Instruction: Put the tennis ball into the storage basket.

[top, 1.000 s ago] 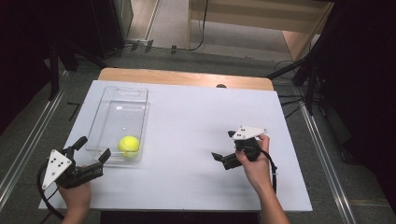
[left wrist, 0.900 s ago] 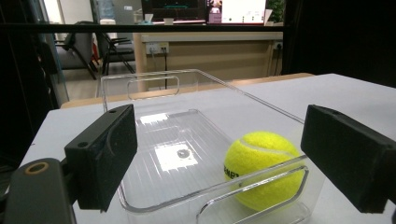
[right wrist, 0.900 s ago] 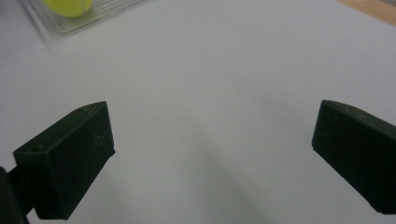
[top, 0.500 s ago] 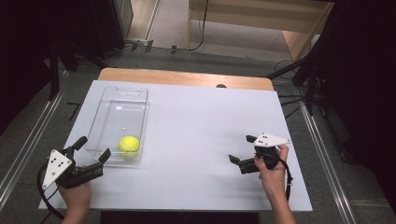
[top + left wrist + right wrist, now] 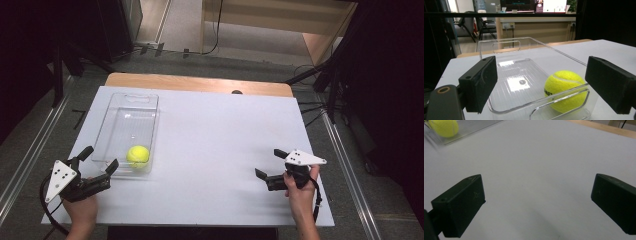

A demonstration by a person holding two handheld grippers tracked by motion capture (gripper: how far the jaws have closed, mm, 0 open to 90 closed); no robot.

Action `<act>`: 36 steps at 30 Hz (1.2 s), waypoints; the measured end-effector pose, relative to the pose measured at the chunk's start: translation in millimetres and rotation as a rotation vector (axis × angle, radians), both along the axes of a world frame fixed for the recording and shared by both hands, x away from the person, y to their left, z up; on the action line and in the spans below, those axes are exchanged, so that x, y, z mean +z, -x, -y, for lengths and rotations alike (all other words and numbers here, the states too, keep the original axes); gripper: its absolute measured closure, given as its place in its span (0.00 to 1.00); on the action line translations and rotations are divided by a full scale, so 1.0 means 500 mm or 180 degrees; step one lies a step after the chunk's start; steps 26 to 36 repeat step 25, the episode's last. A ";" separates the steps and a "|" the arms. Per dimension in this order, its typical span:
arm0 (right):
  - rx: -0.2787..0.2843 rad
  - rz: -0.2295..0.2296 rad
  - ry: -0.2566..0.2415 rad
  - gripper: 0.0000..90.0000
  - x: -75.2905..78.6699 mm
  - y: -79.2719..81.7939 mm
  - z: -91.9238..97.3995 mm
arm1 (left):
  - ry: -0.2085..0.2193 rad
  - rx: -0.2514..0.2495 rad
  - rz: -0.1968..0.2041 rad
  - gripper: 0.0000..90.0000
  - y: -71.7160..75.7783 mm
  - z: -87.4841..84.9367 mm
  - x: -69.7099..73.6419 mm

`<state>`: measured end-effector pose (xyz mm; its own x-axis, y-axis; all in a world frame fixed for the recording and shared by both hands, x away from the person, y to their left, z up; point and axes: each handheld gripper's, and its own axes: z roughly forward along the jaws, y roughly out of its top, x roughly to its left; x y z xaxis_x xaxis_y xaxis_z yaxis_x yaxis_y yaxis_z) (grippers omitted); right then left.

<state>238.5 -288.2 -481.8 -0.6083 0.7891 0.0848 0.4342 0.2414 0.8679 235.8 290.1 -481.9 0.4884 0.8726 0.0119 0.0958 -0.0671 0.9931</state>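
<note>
Tennis ball sits inside clear plastic bin, at near end, on white table. Left gripper at table's near-left corner, jaws spread wide, empty, pointing at bin's near end, not touching it. Right gripper near table's near-right edge, jaws spread, empty, over bare surface, well apart from bin. Ball visible through bin wall between left jaws in left gripper view.

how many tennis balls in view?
1. The tennis ball sits inside the clear bin, at its end nearest the left gripper. Nothing seems to be hiding another.
</note>
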 end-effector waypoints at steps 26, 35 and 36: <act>-0.0215 0.0289 -0.0548 0.00 -0.041 0.048 0.087 | 0.0044 -0.0007 -0.0006 0.13 -0.001 -0.003 0.001; -0.0215 0.0289 -0.0548 0.00 -0.041 0.048 0.087 | 0.0044 -0.0007 -0.0006 0.13 -0.001 -0.003 0.001; -0.0215 0.0289 -0.0548 0.00 -0.041 0.048 0.087 | 0.0044 -0.0007 -0.0006 0.13 -0.001 -0.003 0.001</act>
